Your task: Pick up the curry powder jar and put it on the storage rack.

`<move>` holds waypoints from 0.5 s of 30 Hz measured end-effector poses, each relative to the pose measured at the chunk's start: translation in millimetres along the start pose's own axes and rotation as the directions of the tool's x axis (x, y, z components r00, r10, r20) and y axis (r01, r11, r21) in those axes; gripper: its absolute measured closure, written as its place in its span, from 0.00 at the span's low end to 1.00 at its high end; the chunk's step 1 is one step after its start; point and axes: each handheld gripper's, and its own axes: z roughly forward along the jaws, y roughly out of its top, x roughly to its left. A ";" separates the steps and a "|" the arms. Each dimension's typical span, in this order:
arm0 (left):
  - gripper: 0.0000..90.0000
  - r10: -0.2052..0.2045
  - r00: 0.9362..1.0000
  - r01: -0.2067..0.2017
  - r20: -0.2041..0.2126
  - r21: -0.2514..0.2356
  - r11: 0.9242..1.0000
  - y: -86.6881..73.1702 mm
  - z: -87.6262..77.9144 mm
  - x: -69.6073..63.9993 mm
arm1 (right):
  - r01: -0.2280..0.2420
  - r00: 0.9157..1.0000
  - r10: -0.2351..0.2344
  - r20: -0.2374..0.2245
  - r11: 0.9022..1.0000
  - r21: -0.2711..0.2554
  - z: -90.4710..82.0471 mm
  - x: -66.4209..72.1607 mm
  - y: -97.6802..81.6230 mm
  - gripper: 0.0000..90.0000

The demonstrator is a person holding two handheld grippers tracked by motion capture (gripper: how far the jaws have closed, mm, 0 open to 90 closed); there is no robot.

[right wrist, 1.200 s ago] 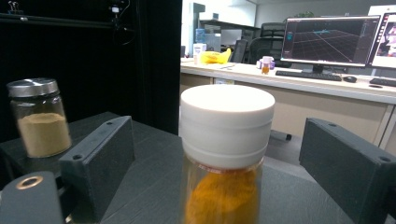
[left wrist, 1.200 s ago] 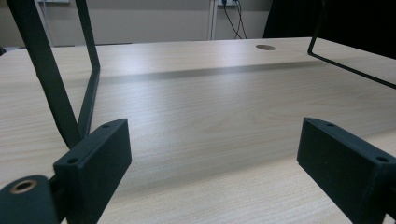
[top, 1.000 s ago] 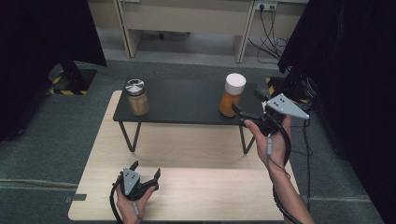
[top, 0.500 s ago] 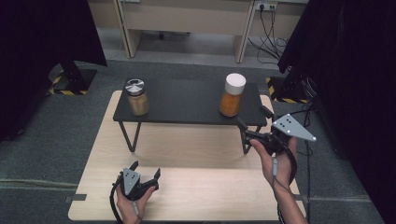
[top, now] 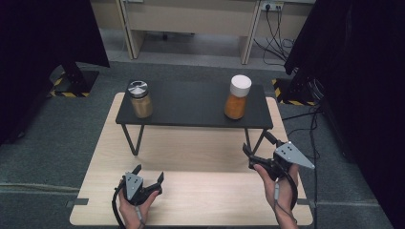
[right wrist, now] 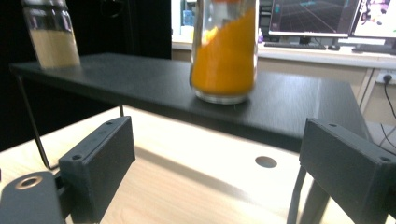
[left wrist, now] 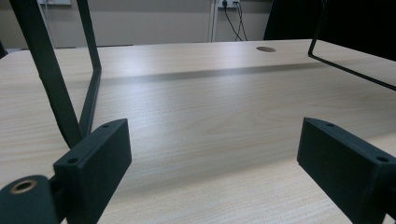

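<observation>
A black shelf [top: 191, 106] stands on thin metal legs across the back of a light wooden table [top: 191, 191]. A jar of orange powder with a white lid [top: 237, 97] stands at the shelf's right end, and a jar of tan powder with a metal lid [top: 140, 99] at its left end. My left gripper [top: 149, 172] rests low at the table's front left, jaws open and empty [left wrist: 212, 158]. My right gripper [top: 258, 144] hangs in front of the shelf's right leg, open with nothing between its jaws [right wrist: 217, 168]. In the right gripper view the orange jar [right wrist: 225, 51] rises ahead on the shelf [right wrist: 154, 88].
A shelf leg [left wrist: 70, 79] stands close to the left gripper. A round cable hole [right wrist: 266, 162] sits in the tabletop under the shelf. Grey carpet surrounds the table, with black curtains at both sides and desks [top: 191, 19] behind.
My right gripper has come down and back toward me, from beside the orange jar at shelf height to below the shelf's front edge. The left gripper has kept still.
</observation>
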 end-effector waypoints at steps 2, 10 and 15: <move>0.10 0.003 1.000 -0.003 -0.001 0.000 1.000 -0.1 0.0 -0.5 | -0.007 1.000 0.007 0.007 1.000 0.011 -2.4 0.7 -7.0 0.11; 0.10 0.004 1.000 -0.004 -0.001 -0.002 1.000 -0.3 -0.1 -0.6 | -0.030 0.999 0.030 0.018 0.998 0.051 -9.3 2.5 -38.2 0.10; 0.10 0.008 1.000 -0.008 -0.002 -0.003 1.000 -0.6 -0.3 -1.2 | -0.032 0.999 0.032 0.001 0.999 0.027 -13.2 0.5 -59.9 0.08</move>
